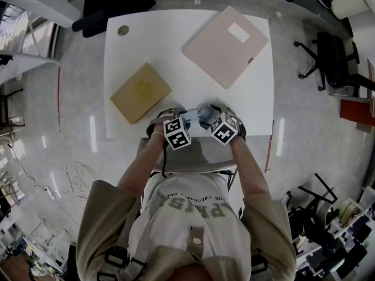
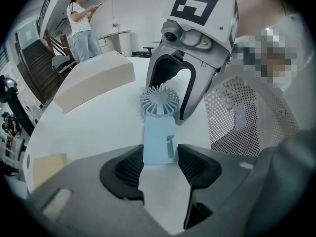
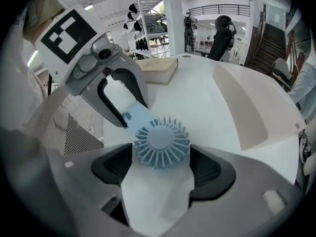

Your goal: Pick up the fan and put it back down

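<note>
A small light-blue hand fan [image 1: 202, 115] lies on the white table [image 1: 193, 81] near its front edge. My left gripper [image 2: 160, 164] is shut on the fan's flat handle [image 2: 159, 137], with both ribbed pads against its sides. My right gripper [image 3: 162, 169] is shut on the round ribbed fan head [image 3: 162, 141], whose rim meets both pads. In the head view the left gripper [image 1: 186, 120] and the right gripper [image 1: 211, 116] stand close together over the fan, both pointing steeply down. Each gripper shows in the other's view: the right gripper [image 2: 165, 107] and the left gripper [image 3: 132, 115]. Whether the fan rests on the table I cannot tell.
A tan box [image 1: 140, 92] lies left of the fan and a large flat pink box [image 1: 225, 45] at the back right. A mesh-backed chair [image 1: 193, 157] stands at the table's front edge. A person [image 2: 81, 23] stands beyond the table. An office chair [image 1: 334, 57] is at the right.
</note>
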Motion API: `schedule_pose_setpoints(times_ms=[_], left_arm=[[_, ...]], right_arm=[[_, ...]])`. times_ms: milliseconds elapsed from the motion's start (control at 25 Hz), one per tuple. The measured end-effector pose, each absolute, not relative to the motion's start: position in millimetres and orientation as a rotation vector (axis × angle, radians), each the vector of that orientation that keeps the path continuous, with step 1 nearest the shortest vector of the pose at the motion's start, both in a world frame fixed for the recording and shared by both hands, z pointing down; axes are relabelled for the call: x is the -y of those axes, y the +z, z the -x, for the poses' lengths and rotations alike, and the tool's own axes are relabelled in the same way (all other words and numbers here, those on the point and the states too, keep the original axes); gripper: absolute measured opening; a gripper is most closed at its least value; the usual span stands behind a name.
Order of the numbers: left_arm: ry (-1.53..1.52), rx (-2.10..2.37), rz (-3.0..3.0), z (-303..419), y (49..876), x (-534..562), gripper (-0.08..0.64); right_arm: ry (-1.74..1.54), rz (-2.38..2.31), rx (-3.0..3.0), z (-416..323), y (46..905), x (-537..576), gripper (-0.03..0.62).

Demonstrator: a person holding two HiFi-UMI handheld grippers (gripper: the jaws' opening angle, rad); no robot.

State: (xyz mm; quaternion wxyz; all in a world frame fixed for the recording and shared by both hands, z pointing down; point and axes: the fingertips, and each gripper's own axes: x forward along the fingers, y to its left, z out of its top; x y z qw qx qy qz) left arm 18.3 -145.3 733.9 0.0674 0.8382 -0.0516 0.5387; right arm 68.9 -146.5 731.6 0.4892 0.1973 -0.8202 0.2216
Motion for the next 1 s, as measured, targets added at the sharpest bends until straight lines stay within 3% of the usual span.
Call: schedule_pose_setpoints(times_ms=[360, 1000], left_arm=[[1.615, 0.199, -2.533, -17.7, 734.2, 150.7, 0.272], [1.593, 0.212, -2.521, -14.6, 730.9, 142.4, 0.290]], right_arm=[[0.544, -0.490, 1.990, -70.9, 732.0, 146.3, 0.347], [0.563, -0.523, 1.995, -75.9, 727.1, 142.2, 0.347]])
